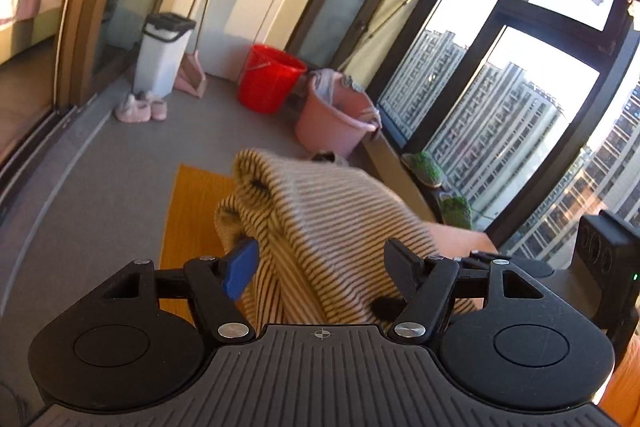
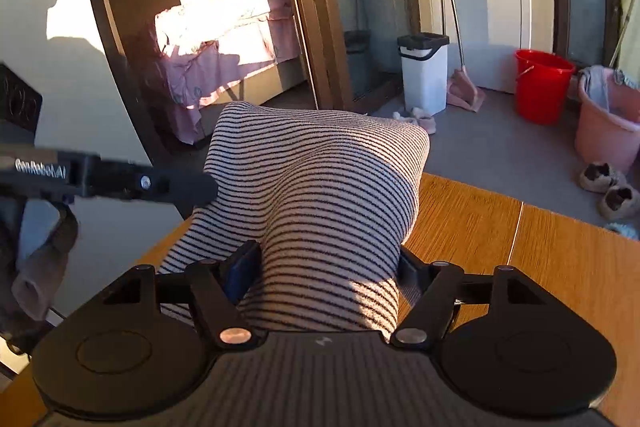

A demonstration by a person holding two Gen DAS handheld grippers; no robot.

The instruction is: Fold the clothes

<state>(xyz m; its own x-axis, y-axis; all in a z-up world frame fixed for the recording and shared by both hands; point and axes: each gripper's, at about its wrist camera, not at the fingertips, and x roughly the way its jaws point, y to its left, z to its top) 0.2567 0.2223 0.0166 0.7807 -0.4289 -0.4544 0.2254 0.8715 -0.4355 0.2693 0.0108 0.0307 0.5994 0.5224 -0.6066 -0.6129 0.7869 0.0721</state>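
Striped garment bunched, lifted over wooden table — left gripper and right gripper each straddle thick fold, whether clamped cannot tell — likely carrying for refold.

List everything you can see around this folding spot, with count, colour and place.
striped garment: one, cream with dark stripes, bunched above table
table: one, orange-brown wood, under garment
red bucket: one, red, floor by wall
pink bucket: one, pink, beside red bucket
bin: one, white, black lid, floor
pink slippers: one pair, before bin
potted plants: two, green, windowsill
left gripper: black, garment between fingers
right gripper: black, garment between fingers
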